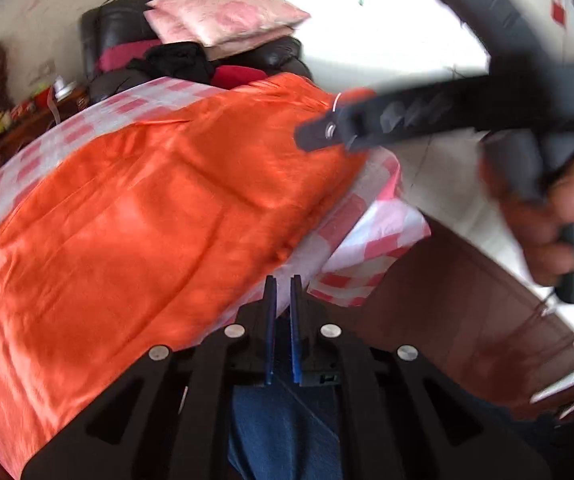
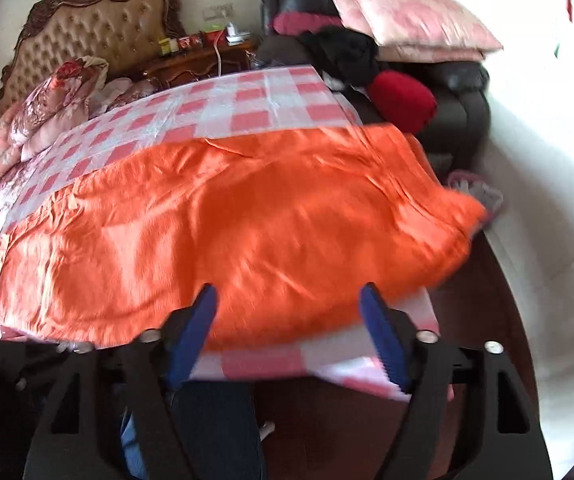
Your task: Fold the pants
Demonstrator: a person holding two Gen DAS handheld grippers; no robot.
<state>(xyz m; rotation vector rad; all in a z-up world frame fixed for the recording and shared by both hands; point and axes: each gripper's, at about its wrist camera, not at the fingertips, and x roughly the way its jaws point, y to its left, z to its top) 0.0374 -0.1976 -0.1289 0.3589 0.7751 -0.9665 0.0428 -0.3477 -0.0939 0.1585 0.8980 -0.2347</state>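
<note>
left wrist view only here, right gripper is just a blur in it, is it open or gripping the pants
Observer: Open. The right gripper has its jaws wide apart, and its pads press on nothing.
Operator: are the pants flat along the far edge
Observer: Mostly. The orange pants lie spread across the checked cloth, with small creases along that edge.
Operator: anything past the cloth on the left
Observer: A bundle of floral bedding lies there.
</note>
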